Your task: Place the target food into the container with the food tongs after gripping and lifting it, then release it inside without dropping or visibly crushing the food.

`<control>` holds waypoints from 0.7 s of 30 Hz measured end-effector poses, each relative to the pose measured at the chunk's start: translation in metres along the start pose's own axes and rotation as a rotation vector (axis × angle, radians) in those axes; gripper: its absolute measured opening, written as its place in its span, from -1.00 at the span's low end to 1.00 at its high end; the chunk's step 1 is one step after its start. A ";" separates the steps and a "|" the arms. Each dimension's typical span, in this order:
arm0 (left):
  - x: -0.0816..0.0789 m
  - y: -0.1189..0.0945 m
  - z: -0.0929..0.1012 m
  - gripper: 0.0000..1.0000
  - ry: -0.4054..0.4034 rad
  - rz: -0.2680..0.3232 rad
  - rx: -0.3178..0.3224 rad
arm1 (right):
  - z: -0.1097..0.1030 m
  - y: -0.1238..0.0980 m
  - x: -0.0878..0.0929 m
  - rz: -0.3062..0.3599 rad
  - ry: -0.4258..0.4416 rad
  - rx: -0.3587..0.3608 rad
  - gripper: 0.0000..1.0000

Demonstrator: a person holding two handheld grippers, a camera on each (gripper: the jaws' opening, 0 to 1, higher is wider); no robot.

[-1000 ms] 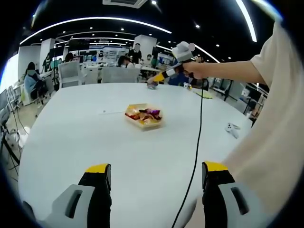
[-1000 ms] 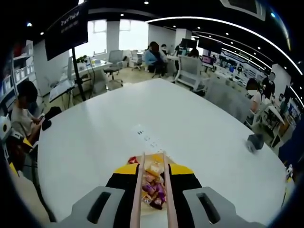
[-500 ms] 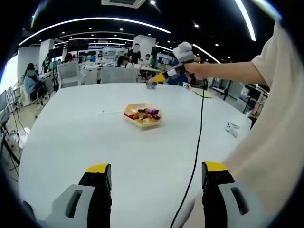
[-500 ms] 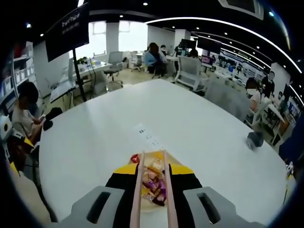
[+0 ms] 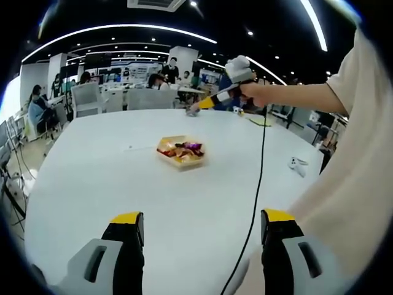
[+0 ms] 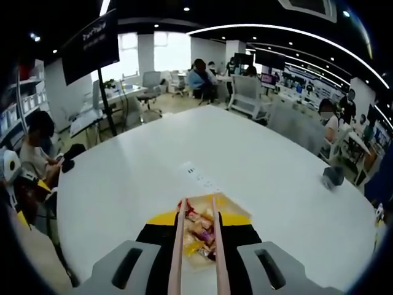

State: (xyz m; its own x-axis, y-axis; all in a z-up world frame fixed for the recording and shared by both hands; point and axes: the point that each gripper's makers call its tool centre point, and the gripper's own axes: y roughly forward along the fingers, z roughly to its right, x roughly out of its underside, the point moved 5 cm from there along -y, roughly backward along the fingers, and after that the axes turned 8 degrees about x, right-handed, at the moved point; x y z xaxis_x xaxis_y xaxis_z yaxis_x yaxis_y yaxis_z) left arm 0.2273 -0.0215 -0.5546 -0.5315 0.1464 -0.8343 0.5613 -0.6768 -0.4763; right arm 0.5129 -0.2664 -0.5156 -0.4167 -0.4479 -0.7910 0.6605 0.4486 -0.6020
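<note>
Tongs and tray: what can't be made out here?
- Tongs tips, right gripper view: overlap the tray; whether they hold food can't be told.
- Food, left gripper view: too small to identify.
- Right tool, left gripper view: tongs too small to see.

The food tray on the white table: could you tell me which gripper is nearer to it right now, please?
Right. The right gripper, holding the tongs, hovers above the food tray; the left gripper sits back near the table edge, well short of it.

One container (image 5: 179, 153) of snacks; one pair of tongs (image 6: 198, 246); two grippers (image 5: 195, 246).
</note>
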 end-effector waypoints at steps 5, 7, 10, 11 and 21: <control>-0.004 0.002 0.003 0.55 0.017 -0.003 0.009 | -0.015 -0.014 0.004 0.014 0.006 -0.029 -0.54; -0.006 0.002 0.005 0.55 0.025 -0.001 0.011 | -0.019 -0.017 0.007 0.016 0.006 -0.037 -0.54; -0.008 0.004 0.009 0.55 0.039 -0.002 0.020 | -0.033 -0.026 0.013 0.021 0.005 -0.060 -0.53; -0.008 0.004 0.010 0.54 0.043 -0.004 0.023 | -0.039 -0.029 0.016 0.021 0.001 -0.073 -0.53; -0.011 0.007 0.031 0.57 0.071 0.004 0.080 | -0.086 -0.059 0.030 0.066 0.075 -0.189 -0.53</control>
State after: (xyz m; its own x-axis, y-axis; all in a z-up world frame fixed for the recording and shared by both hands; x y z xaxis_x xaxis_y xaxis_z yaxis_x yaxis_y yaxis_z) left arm 0.2175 -0.0502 -0.5399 -0.4816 0.1924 -0.8550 0.5094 -0.7325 -0.4517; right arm 0.4082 -0.2396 -0.5132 -0.4268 -0.3573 -0.8308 0.5618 0.6152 -0.5532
